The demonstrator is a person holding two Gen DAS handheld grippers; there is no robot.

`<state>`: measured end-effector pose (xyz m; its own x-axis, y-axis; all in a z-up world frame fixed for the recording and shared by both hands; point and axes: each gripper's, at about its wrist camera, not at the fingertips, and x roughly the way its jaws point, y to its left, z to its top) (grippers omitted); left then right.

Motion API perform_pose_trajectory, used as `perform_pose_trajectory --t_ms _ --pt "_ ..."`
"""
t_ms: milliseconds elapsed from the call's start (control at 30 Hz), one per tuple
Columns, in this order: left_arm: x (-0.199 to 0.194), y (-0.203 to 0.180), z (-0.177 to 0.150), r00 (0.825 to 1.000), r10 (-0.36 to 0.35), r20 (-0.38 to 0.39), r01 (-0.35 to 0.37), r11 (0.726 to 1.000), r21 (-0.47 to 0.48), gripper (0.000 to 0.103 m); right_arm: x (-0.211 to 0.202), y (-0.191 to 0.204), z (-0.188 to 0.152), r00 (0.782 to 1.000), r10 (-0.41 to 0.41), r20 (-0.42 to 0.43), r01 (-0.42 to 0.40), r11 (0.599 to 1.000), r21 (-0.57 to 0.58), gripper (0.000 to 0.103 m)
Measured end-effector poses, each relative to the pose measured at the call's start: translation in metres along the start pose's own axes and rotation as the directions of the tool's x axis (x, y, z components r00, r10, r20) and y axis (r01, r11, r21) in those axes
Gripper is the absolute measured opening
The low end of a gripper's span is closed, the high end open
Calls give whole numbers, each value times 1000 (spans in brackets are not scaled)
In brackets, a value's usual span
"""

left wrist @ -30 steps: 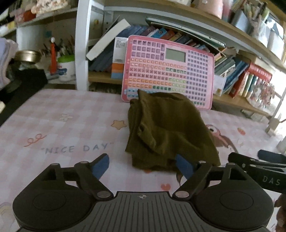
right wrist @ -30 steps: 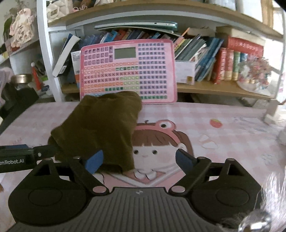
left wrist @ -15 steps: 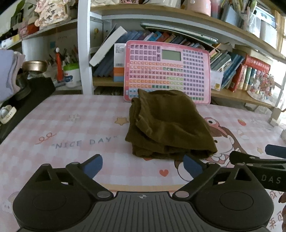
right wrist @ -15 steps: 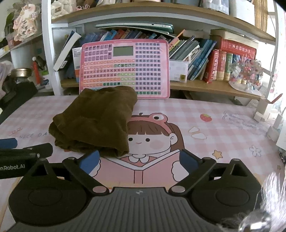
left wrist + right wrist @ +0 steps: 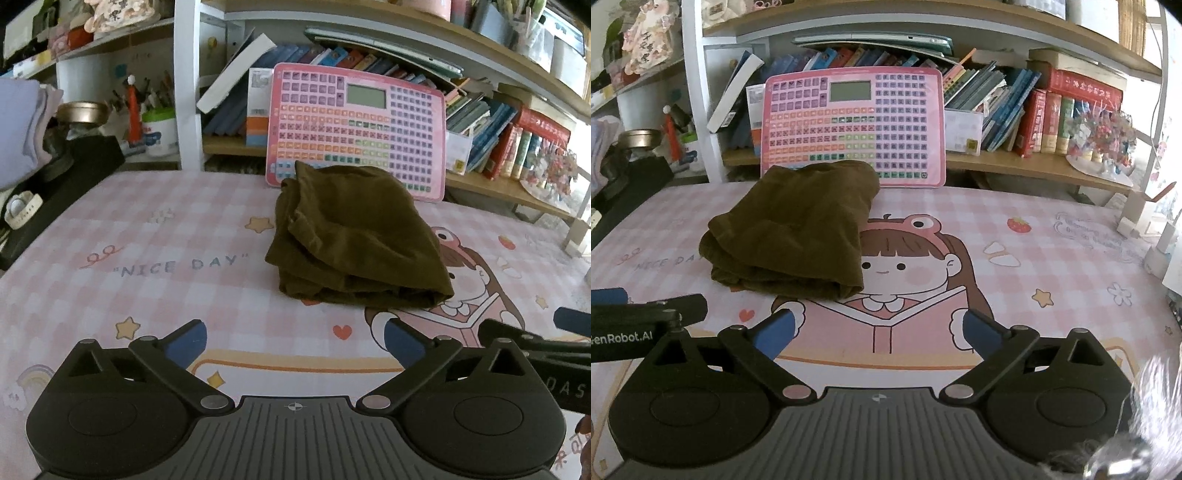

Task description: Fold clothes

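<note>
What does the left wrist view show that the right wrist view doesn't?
Left wrist only: the full "NICE DAY" lettering, a white watch on the black stand at far left, and the right gripper's side at its right edge. Right wrist only: the whole girl picture on the mat, the strawberry print, and the left gripper's side at its left edge. Both: the folded brown garment lying free on the mat, the pink board behind it, and open, empty jaws.

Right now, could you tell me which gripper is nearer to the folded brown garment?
Left, marginally. The left gripper faces the brown garment almost straight on; the right gripper sits off its right side, garment ahead-left.
</note>
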<state>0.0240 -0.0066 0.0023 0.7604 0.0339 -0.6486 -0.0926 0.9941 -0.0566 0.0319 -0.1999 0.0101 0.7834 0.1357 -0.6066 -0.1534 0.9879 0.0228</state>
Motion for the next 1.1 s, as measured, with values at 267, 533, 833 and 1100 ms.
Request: perform_pose_trajectory --t_ms 267,533,833,1100 --pt "3 -3 -4 999 18 -28 -17 1000 14 103 4 -1 -2 1000 -2 -22 2 1000 10 98" --pt "1 -5 -4 999 31 -19 -30 999 25 103 5 -1 -4 999 -4 -40 5 1000 19 99" --pt "1 -6 -3 999 32 -18 -31 999 27 103 5 -1 -4 999 -7 -44 8 1000 21 99" --pt "1 -6 -3 999 43 -21 -42 999 31 103 6 -2 -5 999 -3 -50 4 1000 24 99"
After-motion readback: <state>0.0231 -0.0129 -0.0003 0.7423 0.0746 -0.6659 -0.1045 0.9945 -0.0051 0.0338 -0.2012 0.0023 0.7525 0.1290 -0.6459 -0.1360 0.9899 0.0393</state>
